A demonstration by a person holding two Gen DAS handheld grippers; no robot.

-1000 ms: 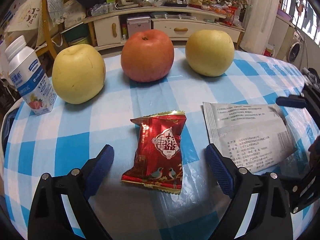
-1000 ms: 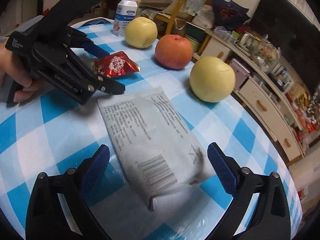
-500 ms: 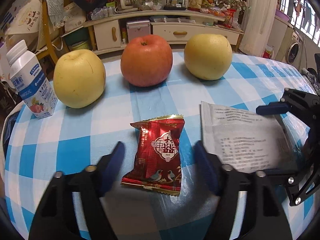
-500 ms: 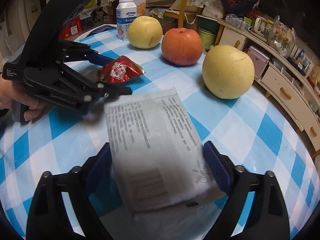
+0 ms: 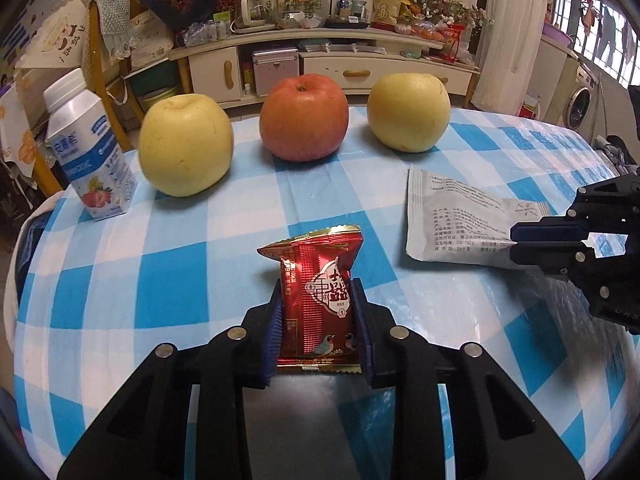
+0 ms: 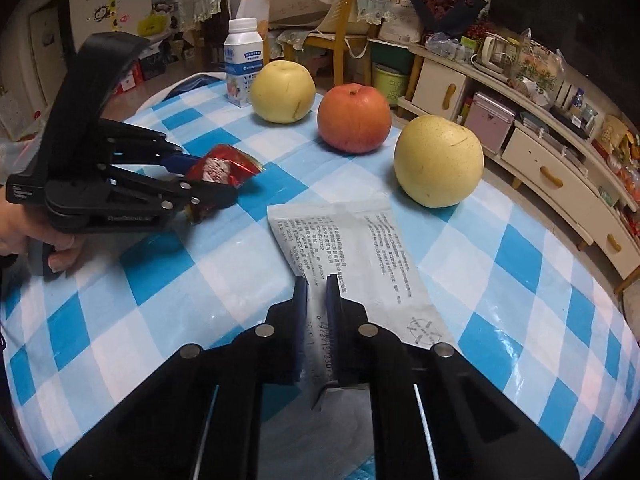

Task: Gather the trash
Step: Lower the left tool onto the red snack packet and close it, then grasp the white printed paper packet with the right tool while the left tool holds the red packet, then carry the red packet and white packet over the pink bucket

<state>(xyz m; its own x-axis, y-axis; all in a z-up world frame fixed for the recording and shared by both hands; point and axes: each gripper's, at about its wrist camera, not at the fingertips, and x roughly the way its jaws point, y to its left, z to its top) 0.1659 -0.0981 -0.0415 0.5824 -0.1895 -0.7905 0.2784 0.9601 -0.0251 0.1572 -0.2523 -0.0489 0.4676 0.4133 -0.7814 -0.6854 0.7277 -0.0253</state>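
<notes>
A red foil snack wrapper (image 5: 316, 292) lies on the blue and white checked tablecloth (image 5: 168, 264). My left gripper (image 5: 316, 304) is shut on its near half. The wrapper also shows in the right wrist view (image 6: 222, 170), held by the left gripper (image 6: 208, 184). A grey printed packet (image 6: 352, 248) lies further right. My right gripper (image 6: 317, 292) is shut on its near end, and the packet is pinched into a fold between the fingers. In the left wrist view the packet (image 5: 456, 220) and the right gripper (image 5: 520, 242) are at the right.
A yellow apple (image 5: 186, 144), a red apple (image 5: 304, 116) and a second yellow apple (image 5: 408, 112) stand in a row at the table's far side. A white milk bottle (image 5: 86, 148) stands at the far left. Cabinets (image 5: 320, 64) and a chair (image 6: 340, 28) lie beyond.
Both grippers were open around their items. The left has closed on the red wrapper and the right has closed on the grey packet, creasing it.
</notes>
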